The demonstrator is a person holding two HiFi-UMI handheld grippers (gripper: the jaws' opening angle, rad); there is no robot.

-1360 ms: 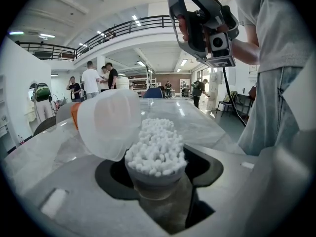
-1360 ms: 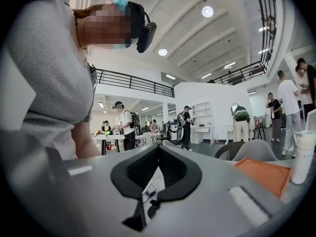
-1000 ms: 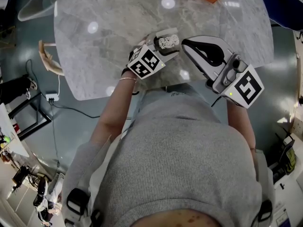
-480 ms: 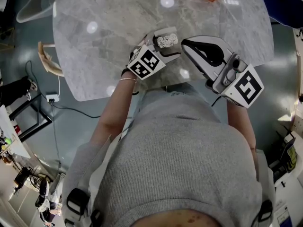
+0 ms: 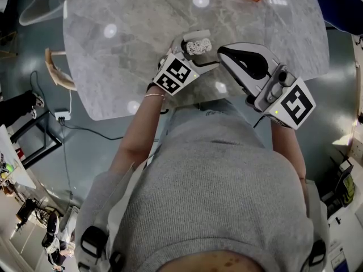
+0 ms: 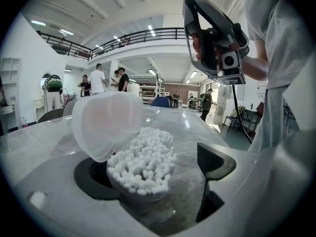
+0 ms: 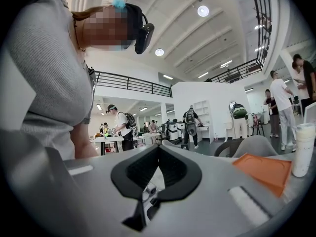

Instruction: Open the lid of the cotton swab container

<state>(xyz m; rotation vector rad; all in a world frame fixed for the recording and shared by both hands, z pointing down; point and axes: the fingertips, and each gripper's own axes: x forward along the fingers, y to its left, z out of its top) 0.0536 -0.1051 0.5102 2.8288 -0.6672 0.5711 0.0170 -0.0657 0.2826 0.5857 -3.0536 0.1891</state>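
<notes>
A: The left hand-held gripper (image 6: 153, 171)?

B: Its jaws have just been opening and stand wide, gripping nothing. The container (image 6: 140, 184) sits between them on the counter (image 5: 125, 50), lid (image 6: 106, 122) flipped up, swabs (image 6: 145, 157) bared.

A: And the right hand-held gripper (image 7: 157, 174)?

B: Right of the container, jaws closed, empty.

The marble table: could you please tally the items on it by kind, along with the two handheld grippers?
2 grippers: left gripper, right gripper
1 cotton swab container, lid open
1 orange tray
1 white bottle
Total: 5
</notes>
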